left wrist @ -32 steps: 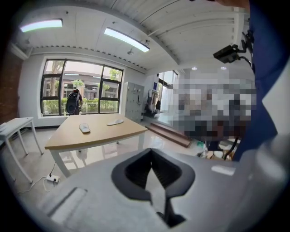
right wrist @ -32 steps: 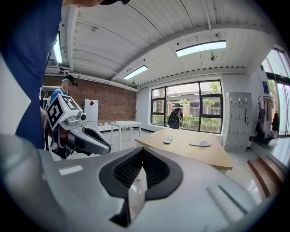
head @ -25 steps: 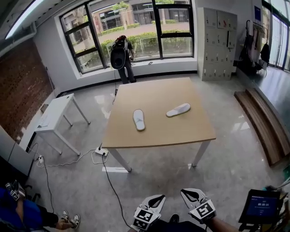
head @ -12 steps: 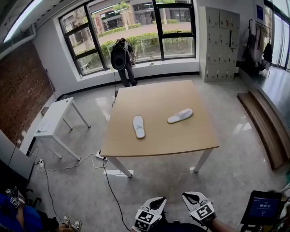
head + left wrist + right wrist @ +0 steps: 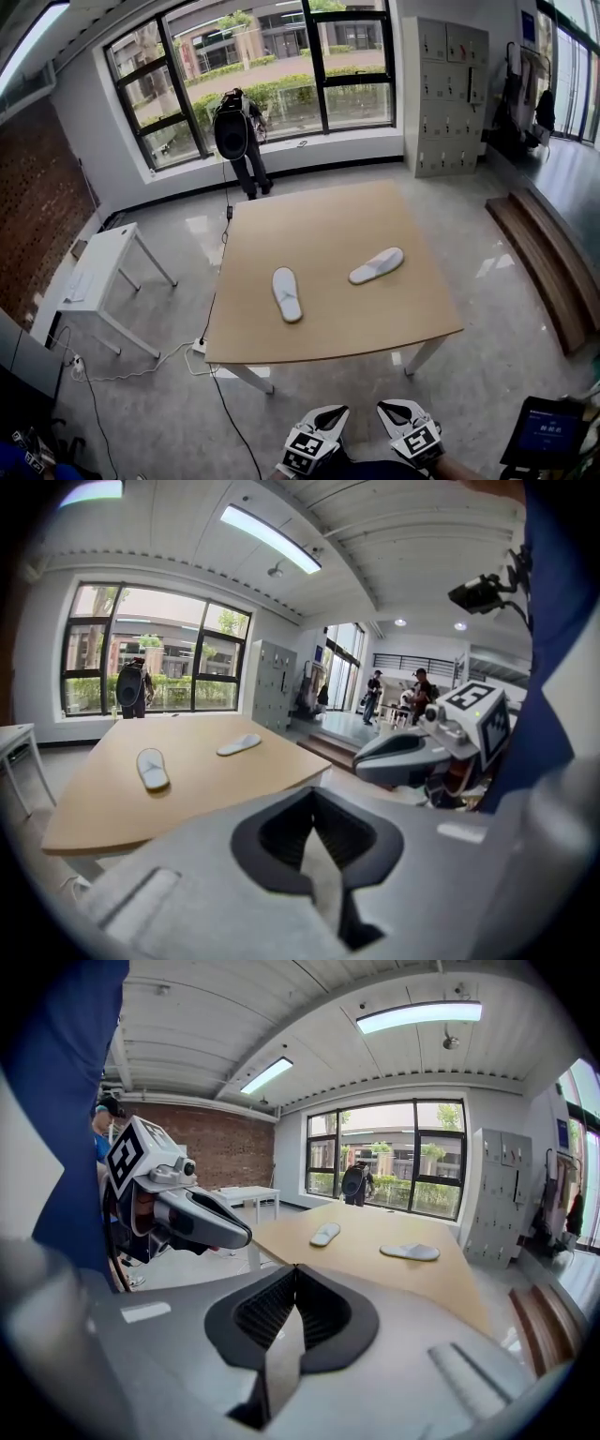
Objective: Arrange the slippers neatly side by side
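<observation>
Biggest change over the last second is the framing. The desk (image 5: 328, 220) sits larger and closer in the head view than it did a moment ago, so I'm closing in on it. I'm not there yet, though: there's a strip of bare floor (image 5: 309, 394) between its near edge and my tools.

Nothing on the desk has shifted. The left-hand slipper (image 5: 287, 293) lies where it was, running roughly straight away from me. The right-hand slipper (image 5: 376, 265) is in its old spot too, skewed at an angle and well apart from the first. They're not a tidy pair yet, so the actual arranging hasn't started.

The left tool (image 5: 328, 414) and right tool (image 5: 396, 412) ride close beside each other at the bottom edge of the head view. Each tool's own view shows its jaws pressed together with nothing between them, and both slippers are out ahead on the desk.

My read is that this is just the approach. Once the desk is in reach I'll need to spread a tool open before anything can be picked up. The angled right-hand slipper looks like the one to turn and bring over next to its mate.
</observation>
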### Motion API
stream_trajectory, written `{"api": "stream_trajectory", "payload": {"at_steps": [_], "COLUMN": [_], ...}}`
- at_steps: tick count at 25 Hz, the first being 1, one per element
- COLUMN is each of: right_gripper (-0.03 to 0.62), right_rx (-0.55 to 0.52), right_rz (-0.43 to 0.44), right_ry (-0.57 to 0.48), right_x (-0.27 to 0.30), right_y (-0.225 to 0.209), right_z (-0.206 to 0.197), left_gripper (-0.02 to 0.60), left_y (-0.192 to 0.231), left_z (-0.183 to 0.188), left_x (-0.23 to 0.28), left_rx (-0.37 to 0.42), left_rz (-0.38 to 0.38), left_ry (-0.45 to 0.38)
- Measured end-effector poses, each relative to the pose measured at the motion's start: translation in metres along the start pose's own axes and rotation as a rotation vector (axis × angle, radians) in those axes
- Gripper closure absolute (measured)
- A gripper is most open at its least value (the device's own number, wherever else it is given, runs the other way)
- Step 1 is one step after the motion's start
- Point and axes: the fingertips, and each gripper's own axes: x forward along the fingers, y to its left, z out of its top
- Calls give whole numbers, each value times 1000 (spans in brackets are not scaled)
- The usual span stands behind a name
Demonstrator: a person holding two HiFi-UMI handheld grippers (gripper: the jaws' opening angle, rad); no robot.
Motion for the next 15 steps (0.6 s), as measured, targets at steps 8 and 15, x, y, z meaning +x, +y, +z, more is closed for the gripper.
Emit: {"api": "stream_trajectory", "payload": {"at_steps": [8,15], "right_gripper": [583,583], "right_rx": [8,6], "right_rz": [-46,-22], "right_ry": [16,45], "right_x": [74,118], "right_y": [-26,-30], "right_z": [29,37], "left_gripper": [578,578], "left_y": [82,139], "left_z": [19,19], "left_x": [25,38], "left_rx": [-27,-66], "left_rz": [-38,-37], "left_ry": [0,19]}}
